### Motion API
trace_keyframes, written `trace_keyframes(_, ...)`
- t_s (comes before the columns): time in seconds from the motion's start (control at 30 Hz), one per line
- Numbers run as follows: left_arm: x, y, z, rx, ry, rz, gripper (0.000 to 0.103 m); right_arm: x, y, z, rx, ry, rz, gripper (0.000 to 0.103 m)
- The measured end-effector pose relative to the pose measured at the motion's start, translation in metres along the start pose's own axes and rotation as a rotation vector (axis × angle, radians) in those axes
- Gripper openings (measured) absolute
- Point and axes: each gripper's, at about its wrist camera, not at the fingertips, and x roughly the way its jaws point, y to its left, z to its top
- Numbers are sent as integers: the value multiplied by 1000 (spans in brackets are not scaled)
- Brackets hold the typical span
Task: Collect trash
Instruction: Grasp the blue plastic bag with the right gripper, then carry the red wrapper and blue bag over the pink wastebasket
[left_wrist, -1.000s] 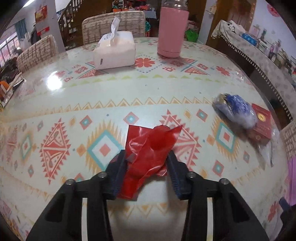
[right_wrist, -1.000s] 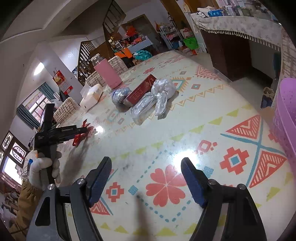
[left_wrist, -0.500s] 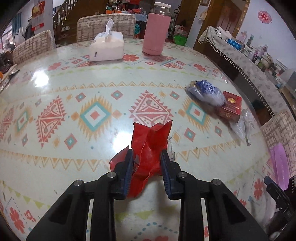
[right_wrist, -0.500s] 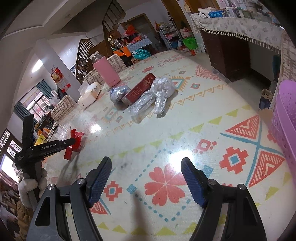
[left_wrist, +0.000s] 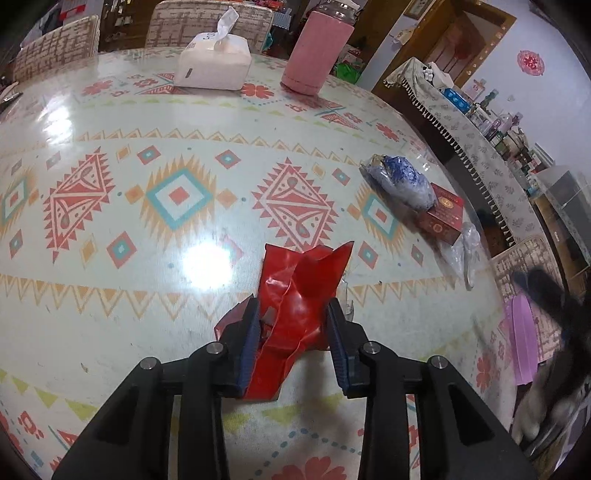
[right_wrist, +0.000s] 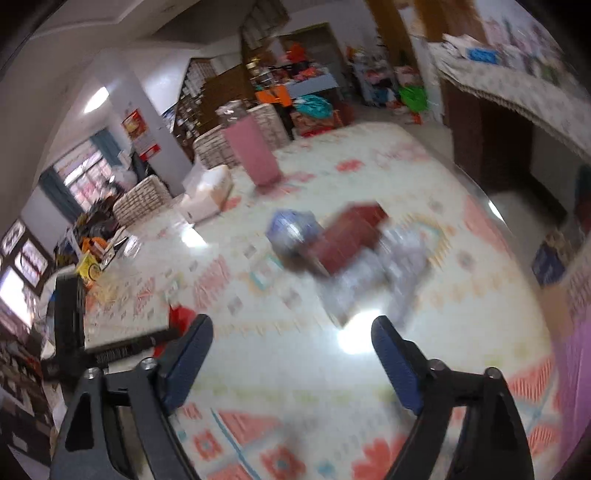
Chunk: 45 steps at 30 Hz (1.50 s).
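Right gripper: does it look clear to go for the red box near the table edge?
Probably yes. The right gripper is empty with jaws opening, and bare table lies between it and the red box; crumpled clear plastic crowds the box's near side.

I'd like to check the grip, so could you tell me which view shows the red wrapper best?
The left wrist view: the red wrapper sits sharp between the left gripper fingers. The right wrist view is blurred, showing only a red scrap.

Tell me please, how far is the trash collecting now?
Nothing looks finished: no trash is seen in the purple basket. In hand: the red wrapper sits between the left gripper jaws, which are opening slightly. The right gripper is empty, its jaws opening towards the remaining pile. Left on the table: the blue bag, red box and clear plastic.
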Motion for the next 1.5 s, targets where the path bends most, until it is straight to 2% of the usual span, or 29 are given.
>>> trace_keyframes(0.23, 1, -11, -5, 46, -6, 44, 39, 80, 36, 66, -192, 84, -126, 92)
trace_keyframes(0.33, 0, -10, -4, 35, -2, 31, 41, 116, 40, 86, -251, 130, -186, 92)
trace_keyframes(0.4, 0, -8, -4, 18, 4, 5, 46, 141, 38, 95, -270, 171, -218, 92)
trace_keyframes(0.6, -1, -9, -5, 12, 11, -12, 54, 184, 37, 87, -317, 275, -266, 92)
trace_keyframes(0.63, -1, -10, -5, 12, 13, -19, 58, 186, 38, 85, -314, 282, -265, 91)
trace_keyframes(0.7, -1, -10, -6, 12, 15, -25, 62, 189, 39, 78, -317, 292, -270, 83)
trace_keyframes(0.77, -1, -12, -7, 20, 13, -15, 62, 188, 43, 72, -318, 303, -267, 54)
trace_keyframes(0.8, -1, -13, -7, 25, 13, -9, 61, 185, 44, 70, -304, 303, -242, 50)
trace_keyframes(0.83, -1, -13, -7, 24, 15, -10, 41, 183, 45, 68, -298, 306, -243, 49)
trace_keyframes(0.87, -1, -11, -7, 18, 25, -22, 30, 180, 48, 67, -297, 303, -249, 49)
trace_keyframes(0.97, -9, -4, -4, -16, 0, -60, 26, 163, 55, 61, -289, 278, -233, 49)
trace_keyframes(1.23, -30, 9, 0, -75, -76, -130, 25, 87, 63, 30, -208, 200, -167, 49)
trace_keyframes(1.33, -36, 11, 0, -88, -103, -133, 25, 58, 60, 11, -139, 183, -111, 49)
trace_keyframes(1.5, -42, 9, -1, -76, -148, -80, 25, 7, 52, -32, -54, 135, -59, 49)
